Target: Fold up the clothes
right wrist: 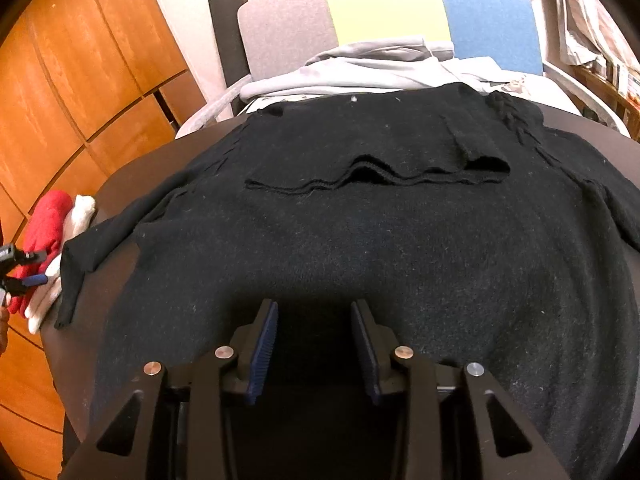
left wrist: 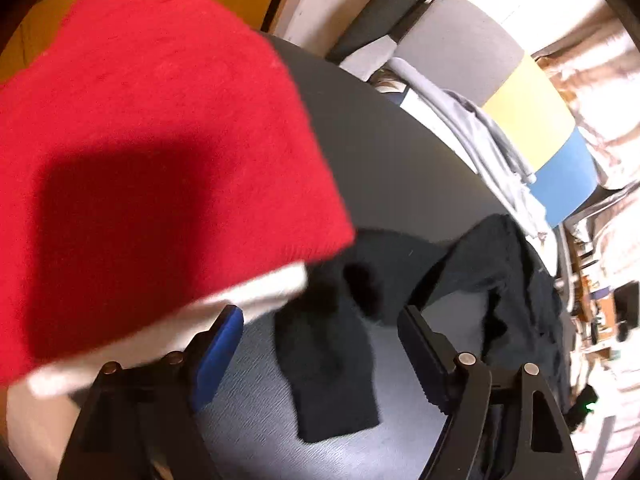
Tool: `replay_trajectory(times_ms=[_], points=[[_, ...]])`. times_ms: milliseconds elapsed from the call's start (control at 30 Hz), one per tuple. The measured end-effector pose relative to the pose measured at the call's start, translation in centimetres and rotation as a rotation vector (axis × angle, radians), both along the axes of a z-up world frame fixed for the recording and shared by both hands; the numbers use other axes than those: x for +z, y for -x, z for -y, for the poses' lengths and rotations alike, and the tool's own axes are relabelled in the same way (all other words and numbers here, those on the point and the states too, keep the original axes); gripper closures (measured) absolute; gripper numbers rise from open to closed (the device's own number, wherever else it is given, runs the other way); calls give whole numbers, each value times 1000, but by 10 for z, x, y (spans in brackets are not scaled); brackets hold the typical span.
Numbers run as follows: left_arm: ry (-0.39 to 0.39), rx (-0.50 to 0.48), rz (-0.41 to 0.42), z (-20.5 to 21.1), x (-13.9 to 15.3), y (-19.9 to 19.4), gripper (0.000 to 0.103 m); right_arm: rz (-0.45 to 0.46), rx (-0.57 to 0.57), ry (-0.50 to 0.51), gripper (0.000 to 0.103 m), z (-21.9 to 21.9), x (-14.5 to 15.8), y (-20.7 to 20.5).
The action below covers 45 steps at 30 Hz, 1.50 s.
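Right wrist view: the black sweater (right wrist: 360, 232) lies spread flat across the dark round table (right wrist: 120, 188), covering most of the top. Its hem is folded back into a rippled edge near the middle, and one sleeve (right wrist: 76, 276) trails to the table's left edge, its cuff hanging at the rim. The right gripper (right wrist: 315, 344) hovers low over the near part of the knit, jaws released with a clear gap between the blue pads and nothing in them.

At the left rim sits a folded red garment (right wrist: 44, 224) on top of white cloth (right wrist: 80, 208), just beside the sleeve. In the left wrist view that red garment (left wrist: 160, 152) fills the left side, its white layer (left wrist: 256, 300) showing below. The left gripper (left wrist: 320, 344) has its jaws spread wide, empty, with the black sleeve (left wrist: 332, 360) lying between the fingers on bare tabletop (left wrist: 400, 152).

Beyond the far edge, grey clothing (right wrist: 360, 68) lies draped on a grey, yellow and blue chair (right wrist: 384, 4). Wooden cabinets (right wrist: 80, 80) stand to the left.
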<state>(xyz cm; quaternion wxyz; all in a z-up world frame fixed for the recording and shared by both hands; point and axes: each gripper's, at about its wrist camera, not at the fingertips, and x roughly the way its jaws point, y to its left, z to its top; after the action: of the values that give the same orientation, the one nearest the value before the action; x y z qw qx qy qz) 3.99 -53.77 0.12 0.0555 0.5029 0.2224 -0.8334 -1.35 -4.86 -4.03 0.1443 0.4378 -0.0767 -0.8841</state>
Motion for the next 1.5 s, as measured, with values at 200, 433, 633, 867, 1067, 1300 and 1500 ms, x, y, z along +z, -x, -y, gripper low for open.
replay_trajectory(times_ms=[200,433,633,867,1067,1300,1500], points=[[318,-205,14,-77,-28,-11,22,-1,-6,11,66,-2,-1,0],[382,-256,-18,-100,-35,-5,91,-3,-4,22,66,-3,-1,0],[297,-268,-108,-86,36,4,91,-4,-6,32,66,-3,-1,0],[155,-194,-174,-19,121,24,91,-2,-6,35,66,-3,-1,0],[104,-79,-146,55,132,28,91,1,-6,32,66,-1,-1,1],[-47,38,-77,110,93,13,91,4,-2,27,66,-3,-1,3],[-134,51,-20,125,67,-2,89,3,65,-34,65,17,26,22]])
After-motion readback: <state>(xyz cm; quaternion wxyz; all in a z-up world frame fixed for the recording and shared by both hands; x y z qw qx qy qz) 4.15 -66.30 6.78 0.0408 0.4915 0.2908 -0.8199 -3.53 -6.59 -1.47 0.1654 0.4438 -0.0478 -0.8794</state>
